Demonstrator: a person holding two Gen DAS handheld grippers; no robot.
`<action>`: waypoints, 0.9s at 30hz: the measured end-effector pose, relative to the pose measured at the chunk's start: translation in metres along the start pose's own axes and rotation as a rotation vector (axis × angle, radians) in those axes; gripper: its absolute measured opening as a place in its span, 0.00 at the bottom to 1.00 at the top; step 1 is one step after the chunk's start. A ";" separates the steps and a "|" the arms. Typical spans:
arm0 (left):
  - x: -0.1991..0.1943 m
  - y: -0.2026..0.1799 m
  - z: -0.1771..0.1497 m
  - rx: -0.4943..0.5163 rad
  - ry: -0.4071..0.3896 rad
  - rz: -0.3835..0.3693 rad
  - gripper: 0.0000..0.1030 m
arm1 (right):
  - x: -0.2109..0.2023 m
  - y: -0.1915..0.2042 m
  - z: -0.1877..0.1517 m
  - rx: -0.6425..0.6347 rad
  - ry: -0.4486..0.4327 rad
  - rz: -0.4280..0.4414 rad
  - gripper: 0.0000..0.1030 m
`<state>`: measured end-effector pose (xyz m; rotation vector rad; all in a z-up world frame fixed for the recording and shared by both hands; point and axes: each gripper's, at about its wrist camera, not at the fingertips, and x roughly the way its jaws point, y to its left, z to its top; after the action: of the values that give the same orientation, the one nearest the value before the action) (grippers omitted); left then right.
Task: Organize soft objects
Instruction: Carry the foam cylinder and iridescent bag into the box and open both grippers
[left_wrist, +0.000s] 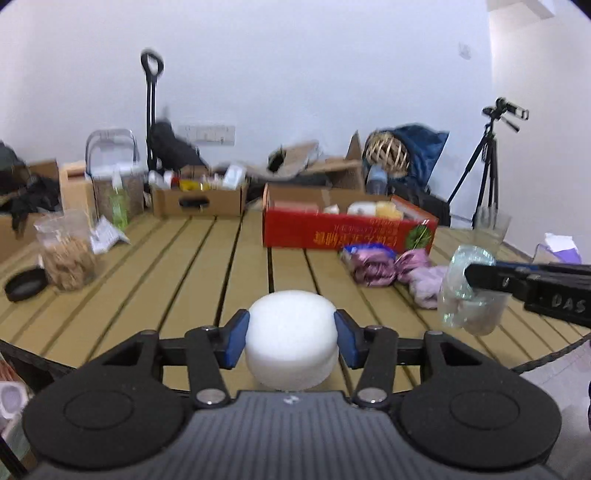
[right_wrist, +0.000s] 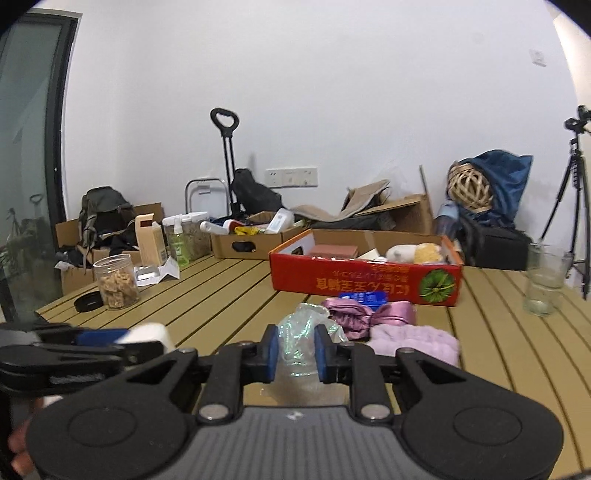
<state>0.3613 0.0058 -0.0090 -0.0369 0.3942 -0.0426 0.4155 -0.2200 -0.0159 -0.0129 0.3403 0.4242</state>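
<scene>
Centrally, left gripper clamps white foam puck; right gripper pinches crinkled clear plastic bag, lower centre; red box beyond.

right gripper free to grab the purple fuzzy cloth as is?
Probably not: the right gripper is already shut on a clear plastic bag. The purple fuzzy cloth lies unobstructed just beyond it.

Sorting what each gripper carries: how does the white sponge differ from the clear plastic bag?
The sponge is opaque white, a firm round puck; the bag is see-through, crumpled, shimmery. The sponge is in the left hand-held gripper, the bag in the right. Both are soft and gripped.
</scene>
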 end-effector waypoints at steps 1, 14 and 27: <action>-0.009 -0.002 0.001 0.007 -0.023 0.002 0.50 | -0.007 0.000 -0.002 0.003 -0.003 -0.008 0.19; -0.023 -0.022 0.011 0.027 -0.077 -0.047 0.51 | -0.054 -0.015 0.006 0.042 -0.062 -0.037 0.19; 0.182 -0.011 0.148 0.057 -0.032 -0.154 0.51 | 0.127 -0.108 0.114 0.078 0.037 0.007 0.20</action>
<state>0.5853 -0.0095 0.0582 -0.0114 0.3570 -0.2047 0.6047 -0.2576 0.0433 0.0566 0.3928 0.4175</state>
